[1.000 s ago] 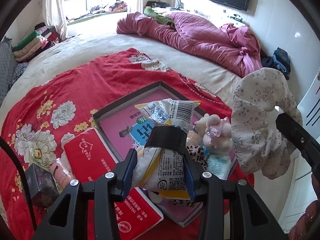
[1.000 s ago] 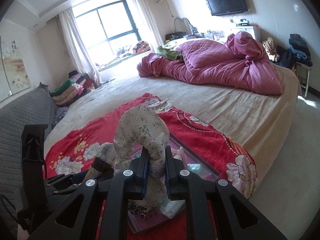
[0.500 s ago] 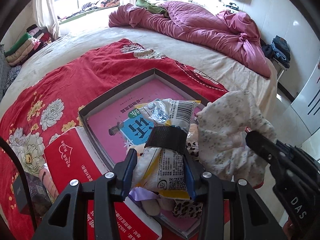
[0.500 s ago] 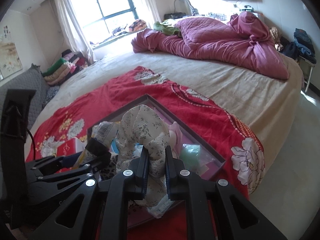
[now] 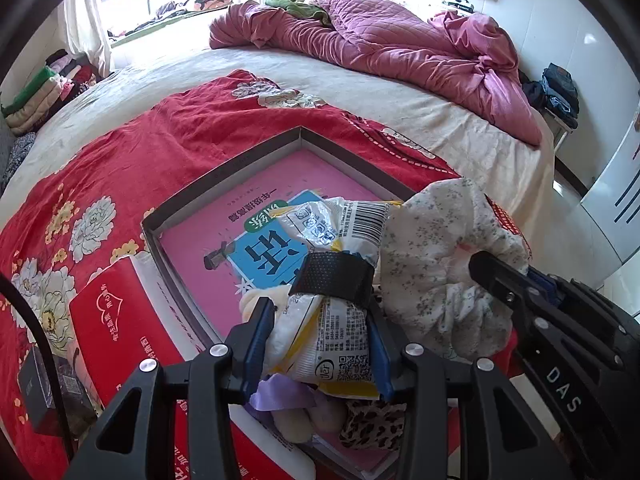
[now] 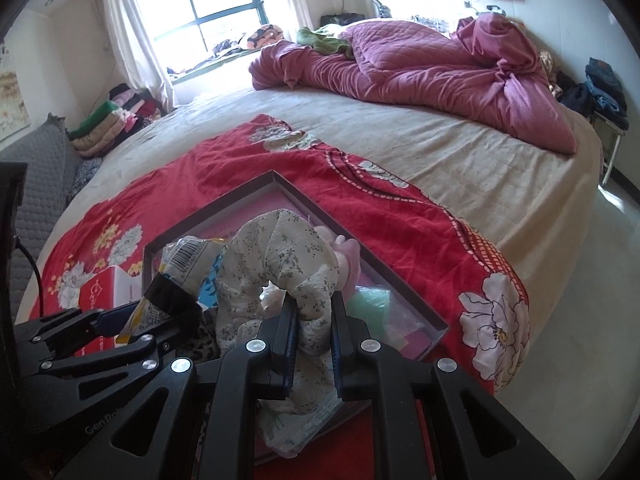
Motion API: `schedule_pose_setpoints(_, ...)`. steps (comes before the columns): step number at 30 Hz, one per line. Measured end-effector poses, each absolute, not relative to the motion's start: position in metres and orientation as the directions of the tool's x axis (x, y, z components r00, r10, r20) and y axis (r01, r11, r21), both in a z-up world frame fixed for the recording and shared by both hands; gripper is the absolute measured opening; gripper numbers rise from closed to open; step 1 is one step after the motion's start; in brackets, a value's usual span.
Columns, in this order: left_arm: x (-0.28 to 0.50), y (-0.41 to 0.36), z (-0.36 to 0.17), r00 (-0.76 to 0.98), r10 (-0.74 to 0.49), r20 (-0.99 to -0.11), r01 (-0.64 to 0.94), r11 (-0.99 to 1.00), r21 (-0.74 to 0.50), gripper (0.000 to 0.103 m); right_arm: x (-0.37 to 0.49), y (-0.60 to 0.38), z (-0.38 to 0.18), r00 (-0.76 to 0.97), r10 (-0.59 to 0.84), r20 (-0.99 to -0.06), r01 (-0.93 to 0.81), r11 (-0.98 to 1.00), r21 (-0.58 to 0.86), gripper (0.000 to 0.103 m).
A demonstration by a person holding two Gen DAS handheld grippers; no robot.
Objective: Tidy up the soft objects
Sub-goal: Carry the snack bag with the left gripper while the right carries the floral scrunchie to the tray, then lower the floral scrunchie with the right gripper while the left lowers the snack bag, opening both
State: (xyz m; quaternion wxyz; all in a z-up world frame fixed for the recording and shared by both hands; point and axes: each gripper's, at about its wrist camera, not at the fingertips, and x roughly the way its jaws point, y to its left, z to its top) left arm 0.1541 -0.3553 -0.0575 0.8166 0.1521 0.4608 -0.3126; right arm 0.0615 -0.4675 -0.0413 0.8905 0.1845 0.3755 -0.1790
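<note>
My left gripper (image 5: 320,320) is shut on a white and yellow plastic packet (image 5: 336,288) with a black band, held over the near corner of a shallow grey box (image 5: 224,172) with a pink bottom. My right gripper (image 6: 314,312) is shut on a floral white scrunchie (image 6: 276,256), held low over the same box beside the packet; the scrunchie also shows in the left wrist view (image 5: 444,272). Under the packet lie a cream plush toy (image 5: 296,420), a purple ribbon (image 5: 280,394) and a leopard-print piece (image 5: 372,424). A pink plush (image 6: 348,260) and a green pouch (image 6: 372,304) lie in the box.
The box rests on a red floral blanket (image 5: 132,140) on a beige bed. A red tissue pack (image 5: 116,320) lies left of the box, and a dark small box (image 5: 36,384) further left. A crumpled pink quilt (image 5: 400,48) lies at the far side. The bed edge and floor (image 6: 580,300) are to the right.
Both grippers have come down and forward over the box. The scrunchie has dropped from high at the right to just above the box, next to the packet.
</note>
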Motion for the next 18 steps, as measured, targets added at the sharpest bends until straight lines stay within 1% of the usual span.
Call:
schedule_pose_setpoints(9, 0.158, -0.355, -0.062, 0.375, -0.366, -0.852, 0.644, 0.764, -0.045, 0.044, 0.066, -0.461, -0.055, 0.644, -0.156, -0.749, 0.428, 0.884, 0.185, 0.017)
schedule_pose_setpoints(12, 0.159, -0.355, -0.062, 0.371, -0.367, -0.853, 0.64, 0.766, -0.051, 0.045, 0.066, -0.46, -0.055, 0.654, -0.139, -0.744, 0.422, 0.883, 0.206, 0.02)
schedule_pose_setpoints(14, 0.158, -0.355, -0.062, 0.374, -0.369, -0.851, 0.641, 0.766, -0.05, 0.045, 0.066, -0.461, -0.053, 0.664, -0.139, -0.735, 0.422, 0.88, 0.215, 0.024)
schedule_pose_setpoints(15, 0.158, -0.355, -0.062, 0.373, -0.369, -0.851, 0.642, 0.765, -0.05, 0.045, 0.066, -0.461, -0.052, 0.666, -0.136, -0.734, 0.421, 0.88, 0.219, 0.024)
schedule_pose_setpoints(16, 0.158, -0.354, -0.062, 0.373, -0.37, -0.851, 0.641, 0.766, -0.051, 0.045, 0.066, -0.46, -0.051, 0.668, -0.135, -0.732, 0.421, 0.88, 0.221, 0.027)
schedule_pose_setpoints(17, 0.158, -0.354, -0.062, 0.373, -0.369, -0.851, 0.64, 0.767, -0.052, 0.045, 0.065, -0.46, -0.051, 0.67, -0.136, -0.729, 0.42, 0.88, 0.222, 0.032)
schedule_pose_setpoints(18, 0.158, -0.354, -0.062, 0.372, -0.37, -0.851, 0.639, 0.767, -0.054, 0.045, 0.065, -0.46, -0.05, 0.67, -0.142, -0.729, 0.422, 0.88, 0.217, 0.033)
